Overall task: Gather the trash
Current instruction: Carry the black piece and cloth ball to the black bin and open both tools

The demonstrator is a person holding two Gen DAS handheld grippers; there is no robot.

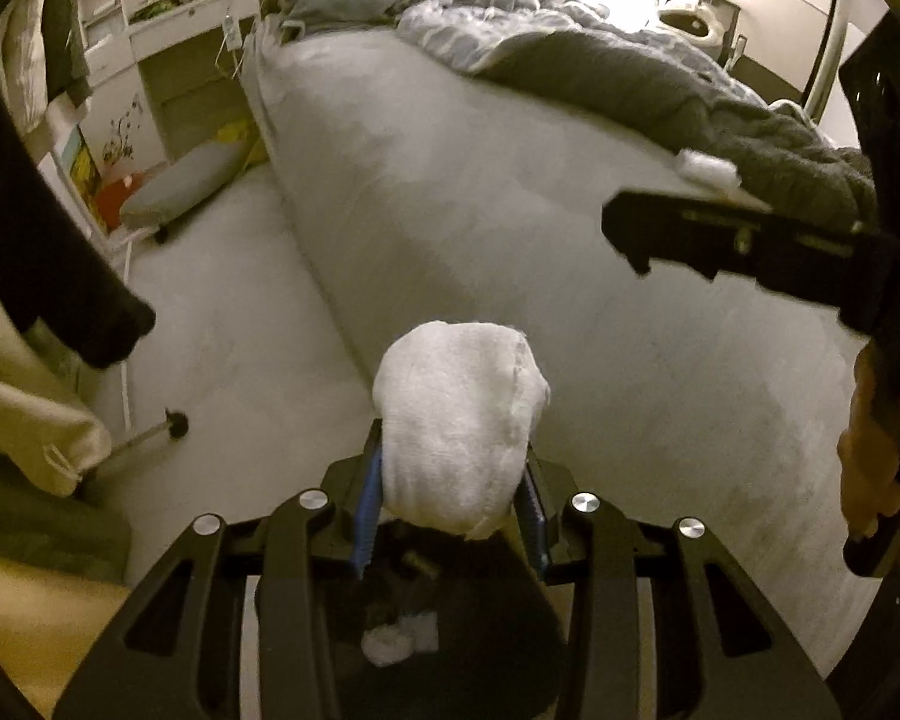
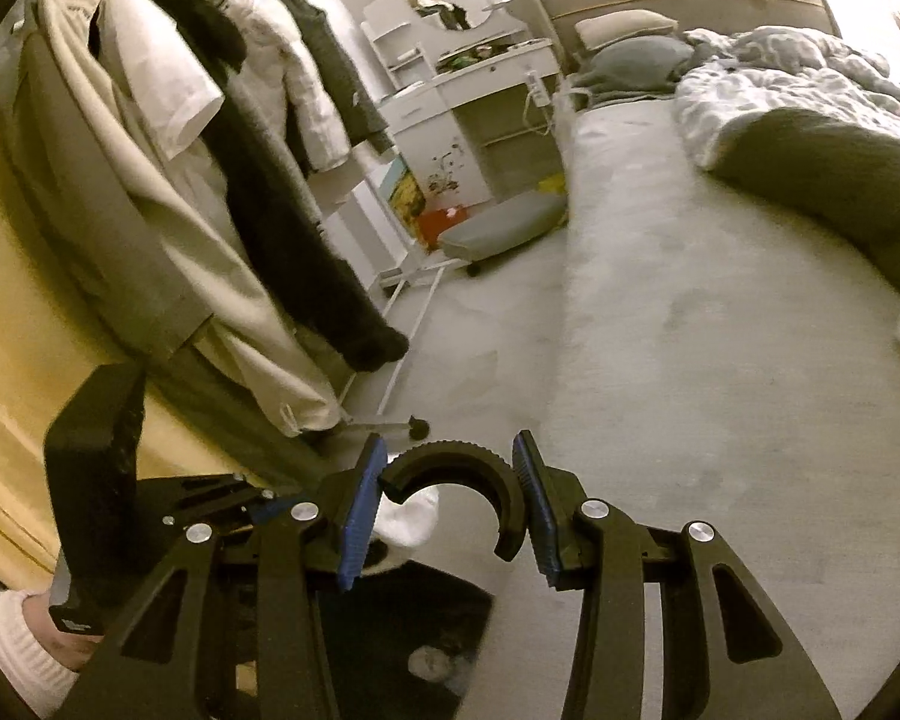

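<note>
We held a crumpled white tissue wad [image 1: 459,429] pinched in the left claw [image 1: 453,504], hanging off the near edge of the bed [image 1: 510,192] above a dark bin [image 1: 450,618] that already held pale scraps. The right claw [image 2: 450,510] gripped a black curved rim piece [image 2: 456,468], apparently the bin's edge. A second white wad [image 1: 707,169] lay at the bed's far edge against the grey blanket [image 1: 660,90], closer to the right claw's side, small and fluffy.

Right gripper [image 2: 450,504] has its jaws clamped on a black ring-shaped handle [image 2: 468,468], bed [image 2: 660,300] off to the right, clothes rack [image 2: 210,150] left.
</note>
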